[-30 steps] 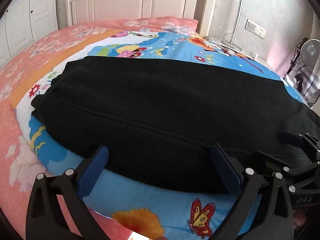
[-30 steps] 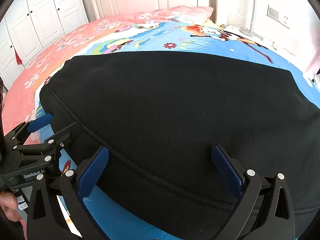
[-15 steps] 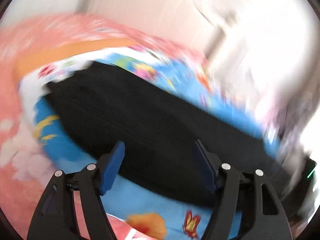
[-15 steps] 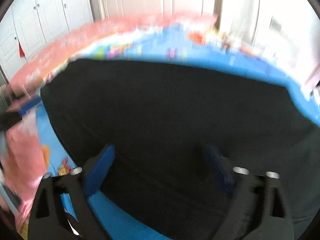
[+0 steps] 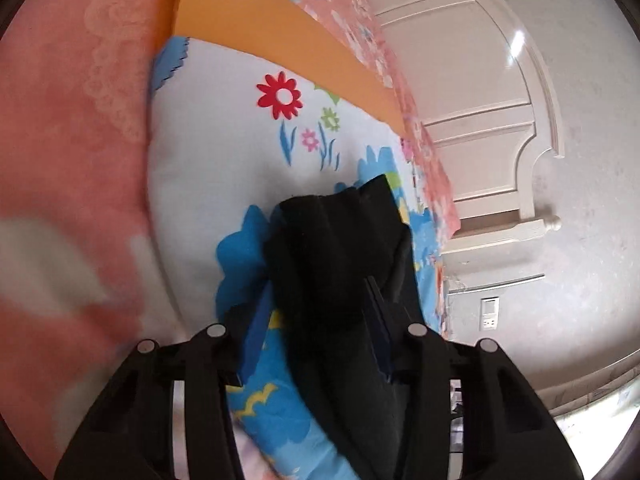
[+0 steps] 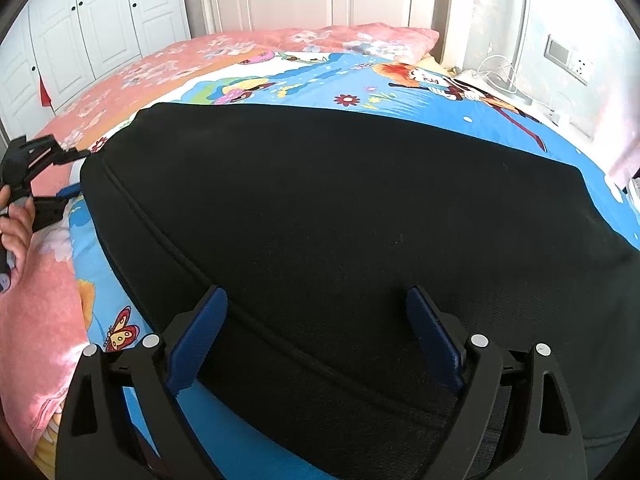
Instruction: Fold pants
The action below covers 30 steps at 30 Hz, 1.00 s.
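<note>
My left gripper (image 5: pixel 320 320) has just been closing, and the end of the black pants (image 6: pixel 340 220) sits between its blue pads (image 5: pixel 256 328); the right pad lies against the cloth, but I cannot tell whether the left one presses it yet, so I count the grip as not made. My right gripper (image 6: pixel 316 336) hangs with its jaws wide apart over the near edge of the pants, touching nothing that I can see. The pants lie flat across the cartoon-print sheet (image 6: pixel 400 80) on the bed, already doubled lengthwise by the look of the long seam running from far left toward me, and they reach from the left side, where my left hand (image 6: pixel 16 232) holds its tool, over to the right. The cloth looks thick, soft and fleecy, so I judge it limp and fairly light: it will sag and drag wherever it is not carried, and a pinch on one layer would let the layer below slide away. It is not slippery or fragile, so a firm bite is safe. I think the best hold is at the very end, both layers together, close to a corner, with my right gripper taking the matching corner on the near edge, so the end lifts evenly and can be carried across to the right.
</note>
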### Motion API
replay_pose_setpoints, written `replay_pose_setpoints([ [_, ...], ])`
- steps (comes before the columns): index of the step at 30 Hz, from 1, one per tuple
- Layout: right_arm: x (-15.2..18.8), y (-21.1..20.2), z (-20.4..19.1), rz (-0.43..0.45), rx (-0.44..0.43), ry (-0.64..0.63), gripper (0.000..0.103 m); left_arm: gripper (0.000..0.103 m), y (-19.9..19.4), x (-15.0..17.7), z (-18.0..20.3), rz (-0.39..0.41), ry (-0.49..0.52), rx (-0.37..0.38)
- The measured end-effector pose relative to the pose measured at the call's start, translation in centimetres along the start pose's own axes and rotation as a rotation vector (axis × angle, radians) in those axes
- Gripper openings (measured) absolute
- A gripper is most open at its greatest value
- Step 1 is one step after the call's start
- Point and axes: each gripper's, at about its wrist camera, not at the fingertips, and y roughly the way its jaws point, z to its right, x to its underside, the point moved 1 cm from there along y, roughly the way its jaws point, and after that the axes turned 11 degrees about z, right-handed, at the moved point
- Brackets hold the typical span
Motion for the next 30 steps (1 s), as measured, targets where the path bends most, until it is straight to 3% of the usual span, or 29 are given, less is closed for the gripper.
replay_pose_setpoints([
  [6, 0.2, 0.0, 0.2, -0.002, -0.001, 0.004, 0.088, 0.040, 1.5, -0.9, 0.1, -0.012, -0.006, 0.009],
  [8, 0.2, 0.0, 0.2, -0.004, -0.002, 0.004, 0.088, 0.029, 2.0, -1.2, 0.3, -0.004, 0.012, 0.020],
  [12, -0.4, -0.1, 0.0, -0.035, 0.006, -0.015, 0.088, 0.030, 2.6, -1.3, -0.1, -0.005, 0.011, 0.016],
  [16, -3.7, 0.0, -1.0, -0.024, -0.018, -0.054, 0.088, 0.029, 2.4, -1.2, -0.2, -0.016, 0.034, 0.021],
  [21, -11.1, 5.7, -4.3, -0.010, -0.027, -0.119, 0.088, 0.020, 2.6, -1.2, -0.3, -0.018, 0.055, 0.009],
  [23, -13.3, 9.5, -5.7, -0.040, -0.061, -0.122, 0.080, 0.017, 2.5, -1.2, -0.6, -0.018, 0.046, 0.017],
  [27, -14.9, 15.2, -7.4, -0.100, -0.034, -0.191, 0.072, 0.016, 2.4, -1.1, -0.7, -0.018, 0.042, 0.023],
  [30, -14.8, 17.1, -7.1, -0.113, -0.048, -0.168, 0.072, 0.014, 2.2, -1.0, -0.4, -0.010, 0.060, 0.013],
])
